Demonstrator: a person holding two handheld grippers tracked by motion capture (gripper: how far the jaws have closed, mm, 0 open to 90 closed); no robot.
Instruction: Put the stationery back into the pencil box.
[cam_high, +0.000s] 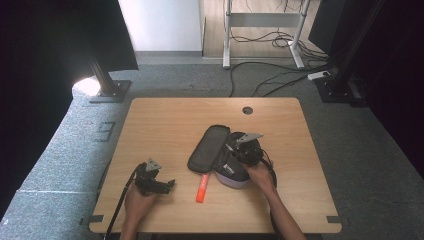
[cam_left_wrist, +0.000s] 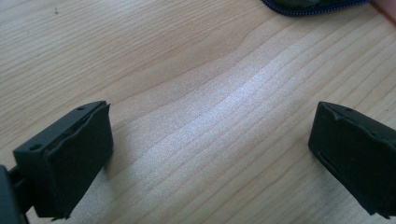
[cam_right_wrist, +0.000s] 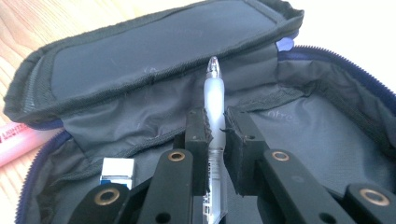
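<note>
Clamping a frosted clear pen (cam_right_wrist: 214, 109), right tongs (cam_right_wrist: 215, 122) aim into the open black pencil case (cam_right_wrist: 154, 60) (loading it); left tongs (cam_left_wrist: 210, 154) gape empty.

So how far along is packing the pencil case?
Done: the case lies open with an eraser inside. In hand: the right gripper holds a pen over its inside. Left: the orange marker on the table; the left gripper is open, idle.

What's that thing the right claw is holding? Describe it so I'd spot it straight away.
Find the open black pencil case mid-table. Over its inside, the right claw pinches a pen. It is frosted and see-through with a silvery tip, unlike the white eraser in the case or the orange-pink marker on the table.
</note>
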